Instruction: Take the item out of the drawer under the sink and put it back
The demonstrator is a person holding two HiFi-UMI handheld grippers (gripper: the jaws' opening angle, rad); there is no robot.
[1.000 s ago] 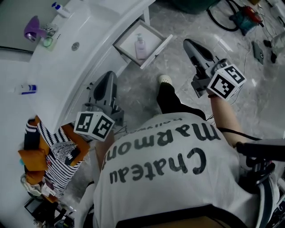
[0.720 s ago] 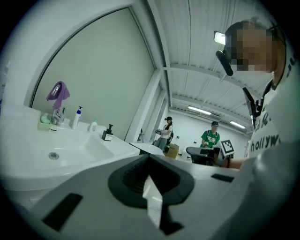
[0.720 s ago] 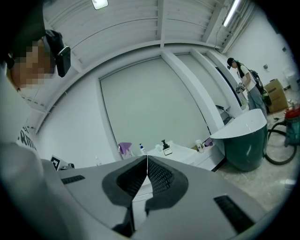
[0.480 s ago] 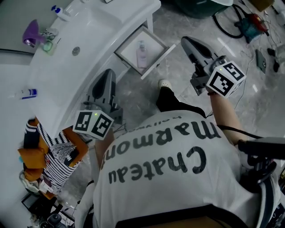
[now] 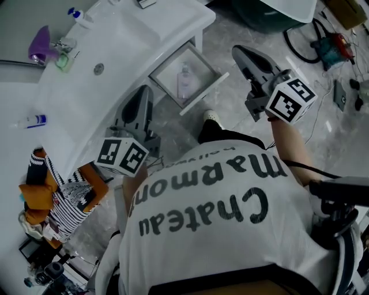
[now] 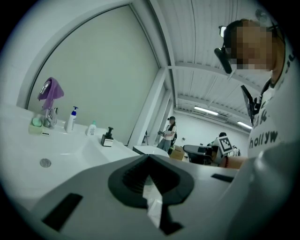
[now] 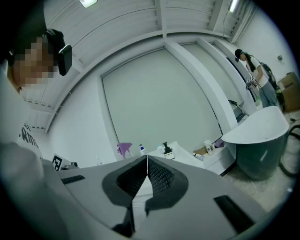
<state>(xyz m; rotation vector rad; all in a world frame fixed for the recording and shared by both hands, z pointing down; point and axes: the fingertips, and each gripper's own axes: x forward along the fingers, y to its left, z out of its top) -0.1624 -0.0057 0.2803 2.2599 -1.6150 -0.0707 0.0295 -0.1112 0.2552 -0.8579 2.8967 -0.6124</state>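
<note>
The drawer [image 5: 205, 92] under the white sink [image 5: 115, 40] stands pulled out. A pale pink bottle [image 5: 184, 79] lies inside it. My left gripper [image 5: 144, 90] is shut and empty, held beside the sink's edge, left of the drawer and short of it. In the left gripper view the left gripper [image 6: 149, 157] points level over the sink top [image 6: 65, 150]. My right gripper [image 5: 236, 50] hangs right of the drawer above the floor, also shut with nothing in it. In its own view the right gripper [image 7: 147, 158] has its jaws meeting.
A purple cloth [image 5: 39, 41] hangs on the faucet, with bottles [image 5: 78, 14] on the sink's back edge. A striped bag [image 5: 60, 199] sits at the left. A dark green tub [image 5: 271, 14] and cables with tools [image 5: 326, 46] lie at the upper right. My shoe [image 5: 211, 117] is below the drawer.
Both grippers, still shut, have moved forward with the person. The sink and the open drawer now lie closer to them in the head view.
</note>
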